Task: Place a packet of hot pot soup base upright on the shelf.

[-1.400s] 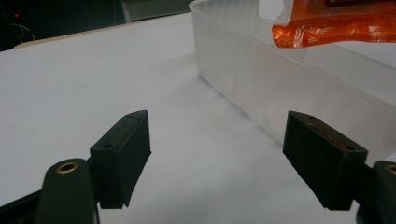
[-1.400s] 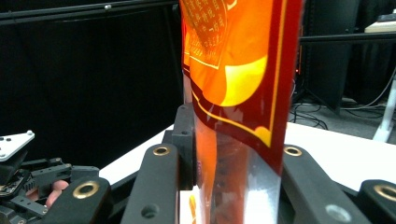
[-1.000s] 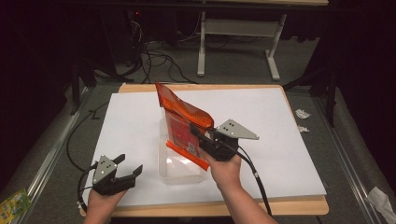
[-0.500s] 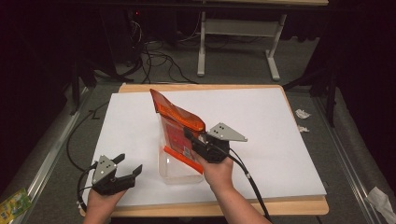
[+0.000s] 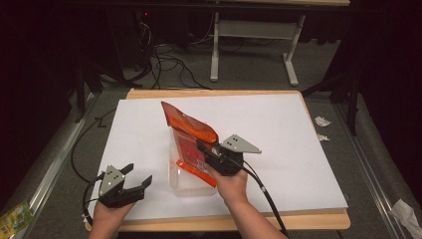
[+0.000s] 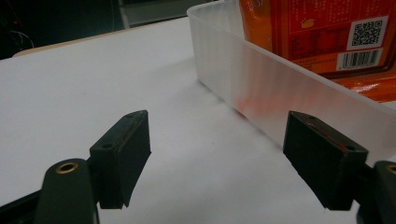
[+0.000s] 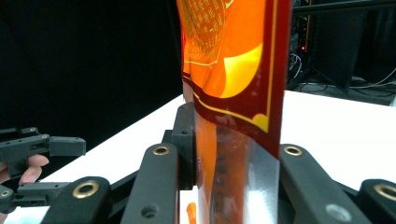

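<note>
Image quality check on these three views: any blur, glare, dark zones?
High view: white table sheet evenly lit, surroundings near black, overall soft. Left gripper view: clear bin wall sharp enough, barcode on the orange bag readable. Right gripper view: bag blurred close to the lens, glossy sheen low down, background black at left.

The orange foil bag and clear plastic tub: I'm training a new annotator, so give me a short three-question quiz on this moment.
1. True or false: the right gripper is shut on the orange foil bag.
2. What does the bag's lower end sit in? A) clear plastic tub B) cardboard box C) metal tray
3. Fill in: the left gripper rests with its jaws ____, apart from the clear plastic tub, on the white table sheet.

Key: 1 true; 2 A; 3 open.
</note>
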`<state>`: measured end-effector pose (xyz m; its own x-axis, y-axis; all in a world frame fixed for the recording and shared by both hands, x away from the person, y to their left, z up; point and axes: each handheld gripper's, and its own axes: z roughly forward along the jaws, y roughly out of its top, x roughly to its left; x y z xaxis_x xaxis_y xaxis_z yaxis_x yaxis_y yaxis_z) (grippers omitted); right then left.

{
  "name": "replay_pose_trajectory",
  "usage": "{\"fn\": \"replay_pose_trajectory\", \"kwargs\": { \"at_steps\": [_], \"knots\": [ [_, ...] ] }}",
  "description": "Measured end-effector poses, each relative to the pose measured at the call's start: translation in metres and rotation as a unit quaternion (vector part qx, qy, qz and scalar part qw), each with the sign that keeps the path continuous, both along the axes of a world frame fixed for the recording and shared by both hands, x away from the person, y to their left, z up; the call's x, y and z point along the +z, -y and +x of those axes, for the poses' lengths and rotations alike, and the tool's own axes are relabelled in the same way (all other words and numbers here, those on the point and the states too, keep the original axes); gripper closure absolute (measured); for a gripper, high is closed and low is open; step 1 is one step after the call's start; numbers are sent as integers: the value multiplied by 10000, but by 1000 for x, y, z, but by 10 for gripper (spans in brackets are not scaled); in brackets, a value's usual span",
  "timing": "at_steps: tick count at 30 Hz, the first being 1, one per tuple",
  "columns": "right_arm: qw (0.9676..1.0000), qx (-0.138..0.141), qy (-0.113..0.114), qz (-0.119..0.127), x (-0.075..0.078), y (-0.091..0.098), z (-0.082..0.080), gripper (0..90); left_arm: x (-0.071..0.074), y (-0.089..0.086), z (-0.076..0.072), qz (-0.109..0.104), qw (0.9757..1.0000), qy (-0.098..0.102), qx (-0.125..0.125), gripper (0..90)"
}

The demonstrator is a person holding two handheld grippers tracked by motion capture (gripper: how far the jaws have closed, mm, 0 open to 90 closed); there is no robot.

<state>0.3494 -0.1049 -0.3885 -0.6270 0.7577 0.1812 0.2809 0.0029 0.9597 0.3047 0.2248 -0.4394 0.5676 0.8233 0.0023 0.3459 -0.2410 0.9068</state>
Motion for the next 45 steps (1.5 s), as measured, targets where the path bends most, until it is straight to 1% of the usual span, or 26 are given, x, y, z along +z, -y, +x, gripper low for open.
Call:
{"fn": "replay_pose_trajectory", "kwargs": {
  "at_steps": [3, 7, 12, 14, 15, 16, 17, 21, 23, 24, 26, 31, 33, 39, 43, 44, 45],
  "knots": [
    [10000, -2, -25, -23, -1, -1, -1, 720, 0, 0, 0, 18, 10000, -19, -21, 238],
    [10000, 33, -28, 37, -4, 1, -2, 719, 0, 1, 0, 21, 10000, -26, -44, 237],
    [9999, 46, -92, 87, -9, 5, -5, 719, 0, 0, 0, 45, 10000, -34, -53, 238],
    [9999, 26, -97, 62, -12, 8, -8, 718, 0, -1, -1, 42, 10000, -17, -31, 237],
    [9999, 20, -109, 100, -16, 11, -11, 718, 0, -1, -1, 17, 10000, -17, -15, 237],
    [9999, 20, -109, 100, -16, 11, -11, 718, 0, -2, -1, 11, 10000, -30, -16, 237],
    [9998, -10, -132, 165, -22, 16, -14, 718, 0, -3, -1, 4, 10000, -27, 1, 237],
    [9997, -9, -155, 211, -29, 22, -19, 716, 0, -3, -1, 17, 10000, -32, 8, 237],
    [9995, -67, -185, 250, -33, 26, -21, 715, 0, -2, -1, 3, 10000, -33, -5, 236],
    [9994, -84, -207, 280, -36, 30, -22, 713, 0, -1, -1, 33, 10000, -39, -15, 237],
    [9993, -111, -220, 277, -37, 31, -22, 712, 0, 0, -1, 53, 10000, -45, -36, 237],
    [9994, -79, -236, 228, -36, 30, -22, 710, -1, 0, -1, 47, 10000, -47, -42, 237],
    [9996, -64, -234, 119, -34, 30, -21, 705, -1, 0, -1, 39, 10000, -42, -38, 236],
    [9996, -1, -292, -4, -31, 30, -20, 695, -1, -1, -1, 33, 10000, -42, -29, 236],
    [9993, 62, -346, -88, -29, 31, -18, 673, -1, 0, -1, 38, 10000, -44, -44, 237],
    [9992, 122, -372, -118, -28, 31, -18, 643, -1, 1, -1, 31, 10000, -38, -33, 237],
    [9992, 122, -372, -118, -28, 31, -18, 643, -1, 1, -1, 42, 10000, -50, -45, 237]
  ]
}}
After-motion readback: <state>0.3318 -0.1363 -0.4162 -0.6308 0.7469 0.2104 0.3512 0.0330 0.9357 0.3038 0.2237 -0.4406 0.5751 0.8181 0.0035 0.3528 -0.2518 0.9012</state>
